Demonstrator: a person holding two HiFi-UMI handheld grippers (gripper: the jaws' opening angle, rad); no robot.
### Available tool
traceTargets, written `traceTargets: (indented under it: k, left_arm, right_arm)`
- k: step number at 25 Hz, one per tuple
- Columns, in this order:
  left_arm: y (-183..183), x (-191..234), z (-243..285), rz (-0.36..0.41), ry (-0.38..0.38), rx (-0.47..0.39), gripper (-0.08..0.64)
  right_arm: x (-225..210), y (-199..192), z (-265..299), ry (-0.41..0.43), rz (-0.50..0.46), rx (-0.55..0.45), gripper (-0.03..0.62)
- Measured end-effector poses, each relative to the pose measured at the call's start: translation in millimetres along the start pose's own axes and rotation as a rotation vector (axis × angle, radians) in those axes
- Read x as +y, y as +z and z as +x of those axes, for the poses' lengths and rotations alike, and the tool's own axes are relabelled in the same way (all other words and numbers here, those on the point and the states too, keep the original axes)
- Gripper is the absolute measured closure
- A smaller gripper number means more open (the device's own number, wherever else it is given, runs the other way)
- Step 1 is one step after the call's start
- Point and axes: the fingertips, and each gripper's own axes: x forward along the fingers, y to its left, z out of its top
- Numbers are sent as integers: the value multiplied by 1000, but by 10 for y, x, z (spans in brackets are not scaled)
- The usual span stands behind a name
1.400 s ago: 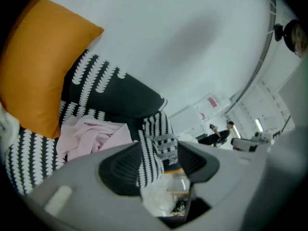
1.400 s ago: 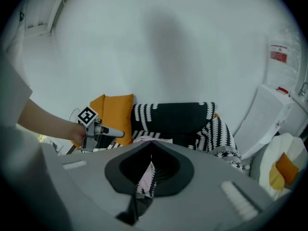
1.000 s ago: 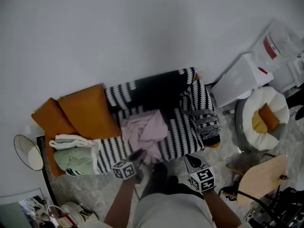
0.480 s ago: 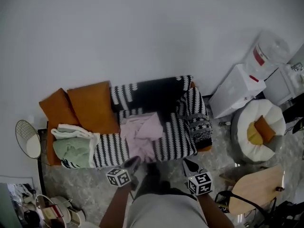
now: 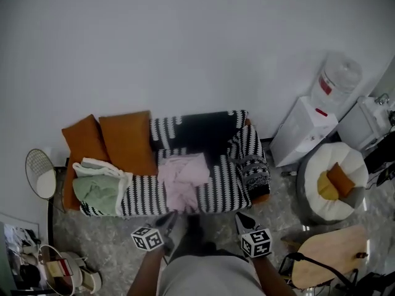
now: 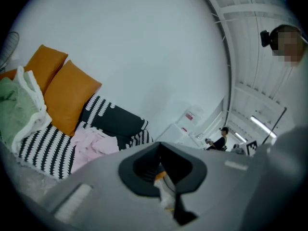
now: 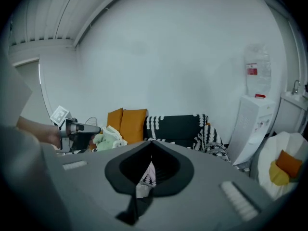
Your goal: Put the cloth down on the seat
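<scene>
The pink cloth [image 5: 182,176] lies in a loose heap in the middle of the sofa seat [image 5: 223,187], with one end hanging over the front edge. Nothing is holding it, so I think the job of putting it down is done. The left tongs [image 5: 168,219] have just been closing and are now pressed together with nothing in them. The right tongs [image 5: 242,219] look pressed together and empty too. Both are over the floor [image 5: 92,239] in front of the sofa, well apart from the cloth. The seat has a black and white stripy cover. Two orange cushions [image 5: 126,140] and a green blanket [image 5: 99,193] are at its left end. A plain white wall [image 5: 185,42] is behind, and a water cooler [image 5: 305,128] stands to the right.
</scene>
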Motion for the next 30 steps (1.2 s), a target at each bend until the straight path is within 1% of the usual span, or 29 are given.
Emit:
traceTargets:
  k: [5, 10, 14, 20, 23, 30]
  left_arm:
    - [-33, -241, -297, 59, -15, 1, 558]
    - [-32, -320, -588, 105, -15, -12, 558]
    - [48, -361, -825, 138, -31, -23, 558]
    - [258, -263, -1173, 169, -48, -35, 558]
    - [309, -190, -1341, 206, -50, -23, 558]
    - [523, 11, -1559, 225, -61, -34, 558]
  right_arm:
    - [169, 96, -183, 14, -36, -24, 588]
    - [395, 160, -264, 31, -85, -36, 588]
    - [605, 206, -263, 40, -108, -46, 588]
    - [975, 298, -134, 35, -104, -59, 588]
    - [1180, 312, -94, 39, -99, -67, 588]
    - [1392, 408, 26, 18, -120, -73, 588]
